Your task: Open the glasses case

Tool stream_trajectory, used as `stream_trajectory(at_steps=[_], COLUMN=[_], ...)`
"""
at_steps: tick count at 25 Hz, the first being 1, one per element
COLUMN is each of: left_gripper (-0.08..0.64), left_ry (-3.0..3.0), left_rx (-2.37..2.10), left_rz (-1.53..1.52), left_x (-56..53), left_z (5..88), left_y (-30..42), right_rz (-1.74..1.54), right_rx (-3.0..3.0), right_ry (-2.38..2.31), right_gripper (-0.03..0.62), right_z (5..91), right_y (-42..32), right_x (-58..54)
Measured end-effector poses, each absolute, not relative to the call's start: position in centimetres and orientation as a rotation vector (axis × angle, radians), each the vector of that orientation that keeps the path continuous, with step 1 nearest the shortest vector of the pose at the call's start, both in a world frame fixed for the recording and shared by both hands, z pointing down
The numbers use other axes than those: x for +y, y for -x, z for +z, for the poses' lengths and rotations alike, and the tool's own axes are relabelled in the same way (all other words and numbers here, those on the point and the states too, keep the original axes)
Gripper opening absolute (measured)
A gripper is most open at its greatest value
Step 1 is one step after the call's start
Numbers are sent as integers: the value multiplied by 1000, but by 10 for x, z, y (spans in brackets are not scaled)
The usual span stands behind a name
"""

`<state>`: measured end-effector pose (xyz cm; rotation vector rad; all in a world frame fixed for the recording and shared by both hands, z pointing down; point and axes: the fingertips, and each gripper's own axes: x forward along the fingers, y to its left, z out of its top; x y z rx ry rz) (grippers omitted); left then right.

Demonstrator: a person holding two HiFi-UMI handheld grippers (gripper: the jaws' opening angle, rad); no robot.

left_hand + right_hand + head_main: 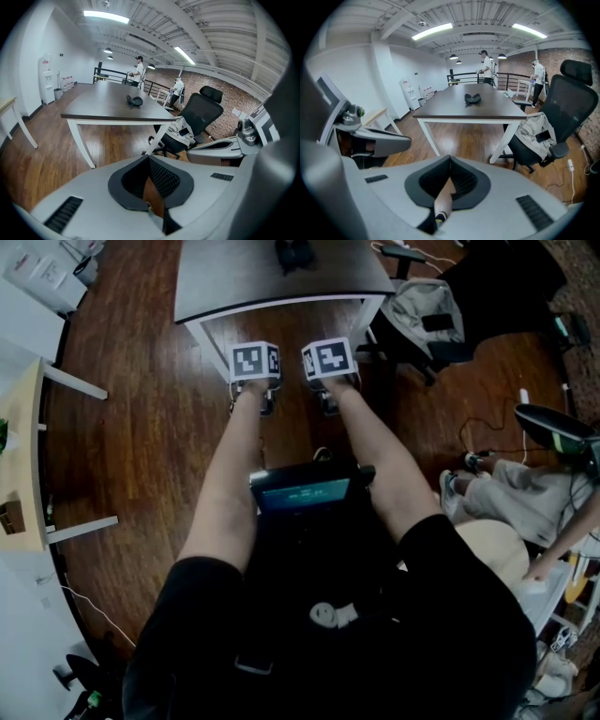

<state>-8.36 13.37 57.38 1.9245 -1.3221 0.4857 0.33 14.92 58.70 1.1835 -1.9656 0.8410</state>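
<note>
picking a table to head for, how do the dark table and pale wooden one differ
The dark table stands straight ahead and bears the glasses case; the pale wooden table stands at the left. The dark table's top is grey-brown, the pale wooden table's light tan. Both have white legs.

The table was dark brown on white legs, the glasses case black, the floor reddish-brown wood (plank-grained).
</note>
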Motion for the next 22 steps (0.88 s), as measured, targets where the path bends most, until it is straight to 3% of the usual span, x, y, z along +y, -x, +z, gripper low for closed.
stream_trajectory(at_steps=[22], left_gripper=[0], left_ry=[-1864], left_rx=[-1400], left_rz=[525], left_x=[127], left_z=[574], left_y=[48], right_rz=[910], right_rx=[-2012], right_ry=[-1164], right_gripper=[2], right_z=[588], right_y=[-44], right_x=[137])
